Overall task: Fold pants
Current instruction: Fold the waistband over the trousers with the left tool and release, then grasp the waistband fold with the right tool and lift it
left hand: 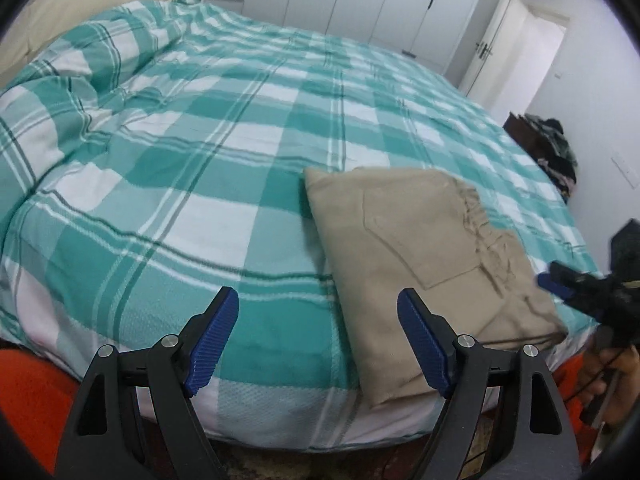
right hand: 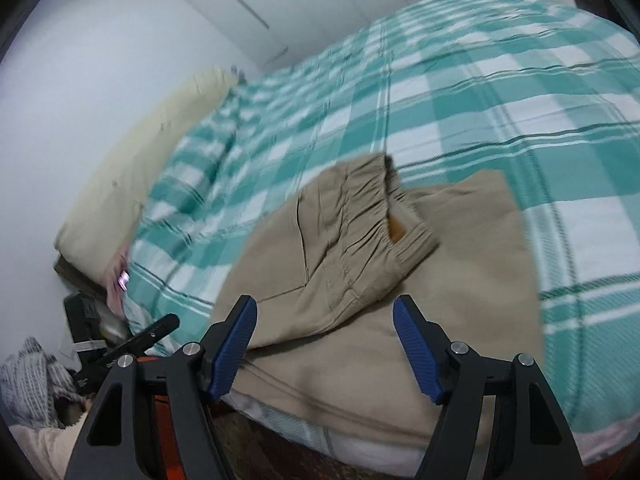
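The pants (left hand: 420, 256) are seen lying at the near edge of the bed (left hand: 200, 160), already brought into a compact rectangle, with the elastic waistband (right hand: 372, 204) turned over on top, so the folding is judged to be nearly finished. The left gripper (left hand: 318, 344) is held spread and empty, just beside the left edge of the pants, and the right gripper (right hand: 324, 344) is also spread, with nothing pinched, over the near edge. The next move probably calls for a last fold or for smoothing of the loose waistband flap. A pillow (left hand: 80, 4) is well apart at the head of the bed, and a heap of clothes (left hand: 556, 152) is beyond the far side; nothing is seen standing in the way.
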